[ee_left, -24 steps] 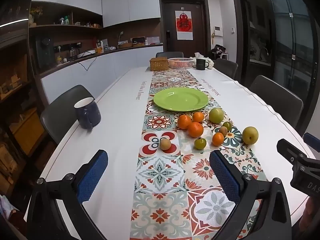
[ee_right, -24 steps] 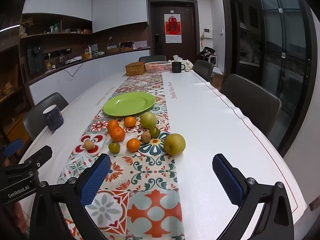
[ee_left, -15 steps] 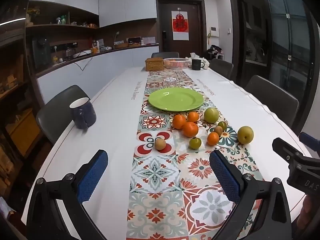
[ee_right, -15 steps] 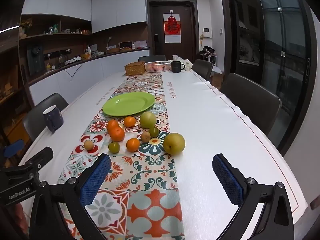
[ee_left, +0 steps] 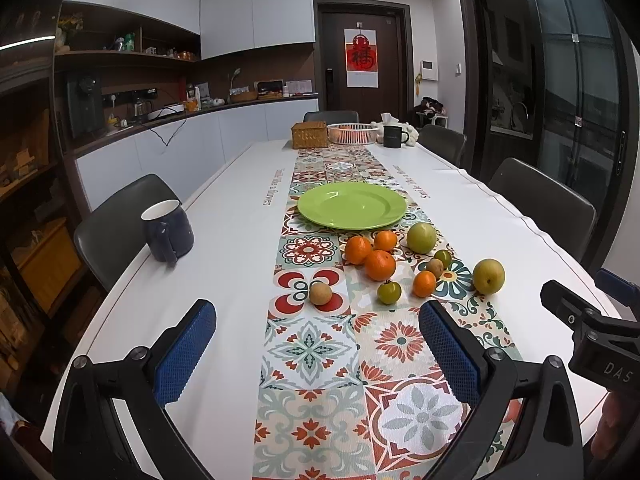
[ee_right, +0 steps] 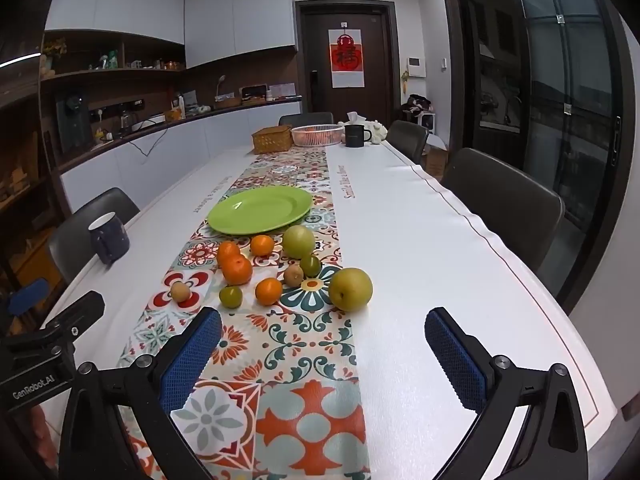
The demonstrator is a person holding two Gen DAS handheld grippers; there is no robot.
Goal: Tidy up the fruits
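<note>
An empty green plate (ee_left: pixel 352 205) (ee_right: pixel 260 209) lies on the patterned table runner. In front of it lie several loose fruits: oranges (ee_left: pixel 379 265) (ee_right: pixel 237 269), a green apple (ee_left: pixel 421 237) (ee_right: pixel 298 241), a yellow pear (ee_left: pixel 488 276) (ee_right: pixel 350 289), small green fruits (ee_left: pixel 389 292) and small brown fruits (ee_left: pixel 320 293). My left gripper (ee_left: pixel 318 346) is open and empty, held above the runner short of the fruits. My right gripper (ee_right: pixel 323 350) is open and empty, just short of the pear.
A dark blue mug (ee_left: pixel 168 230) (ee_right: pixel 109 237) stands near the table's left edge. A wicker box (ee_left: pixel 309 134), a white basket (ee_left: pixel 352 133) and a black mug (ee_left: pixel 394 136) stand at the far end. Dark chairs (ee_right: pixel 504 204) line both sides.
Both grippers stay open. The left view has shifted slightly, with the fruits a little farther and more centred. The right view is almost unchanged.
</note>
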